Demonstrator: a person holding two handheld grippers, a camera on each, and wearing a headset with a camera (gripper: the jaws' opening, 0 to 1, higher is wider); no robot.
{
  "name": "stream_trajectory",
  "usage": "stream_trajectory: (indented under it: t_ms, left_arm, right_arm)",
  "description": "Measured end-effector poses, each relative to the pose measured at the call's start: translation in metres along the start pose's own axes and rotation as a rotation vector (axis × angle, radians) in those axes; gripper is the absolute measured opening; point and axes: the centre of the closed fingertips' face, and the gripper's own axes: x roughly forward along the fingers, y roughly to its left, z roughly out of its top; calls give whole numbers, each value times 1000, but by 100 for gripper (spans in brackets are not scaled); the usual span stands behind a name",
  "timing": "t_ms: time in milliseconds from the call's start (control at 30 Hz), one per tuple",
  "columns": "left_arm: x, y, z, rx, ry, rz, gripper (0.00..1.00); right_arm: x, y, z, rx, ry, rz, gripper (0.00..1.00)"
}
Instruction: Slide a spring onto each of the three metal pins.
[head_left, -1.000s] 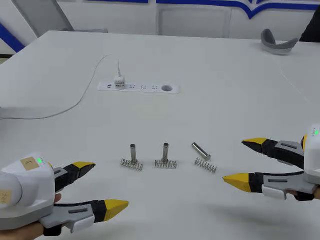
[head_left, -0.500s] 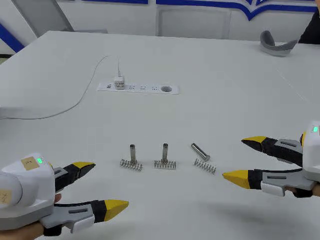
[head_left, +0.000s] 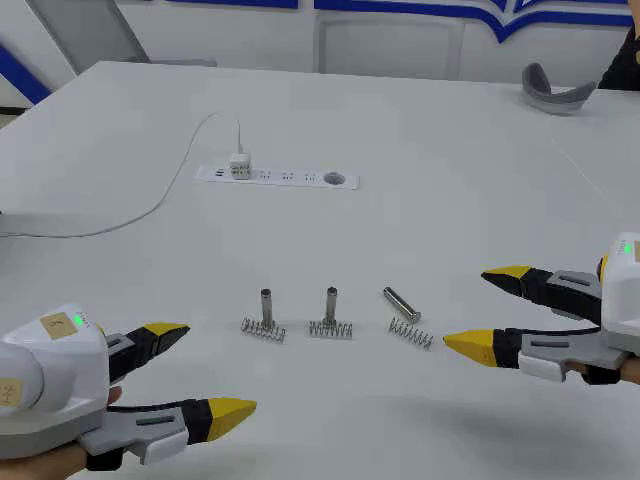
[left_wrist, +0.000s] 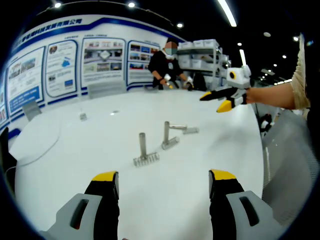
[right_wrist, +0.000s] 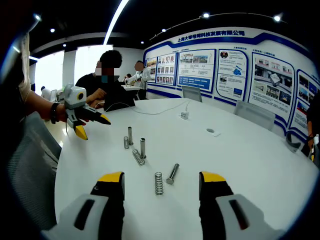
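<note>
Slight creep of right gripper (head_left: 464, 308), jaws apart, toward spring (head_left: 410, 333) at 9 o'clock; no shift of left gripper (head_left: 221, 367), also spread. Threading unstarted.

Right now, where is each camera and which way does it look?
Head view: on the head, looking forward and down at the table; left gripper and right gripper show low.
Left gripper view: on the left gripper, facing the three pins; its own open jaws show below.
Right gripper view: on the right gripper, facing them from the opposite side, open jaws below.
Shared: pins and springs.
</note>
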Motion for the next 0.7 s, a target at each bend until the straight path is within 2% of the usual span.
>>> stream_trajectory:
  t_ms: [400,700]
  left_arm:
    - [0,0,1,1,2,0,75]
    - [-1,0,0,-1,-1,3,74]
  right_arm:
    - [4,-6,5,13,7,-7,59]
    - [13,-11,12,9,15,-13,57]
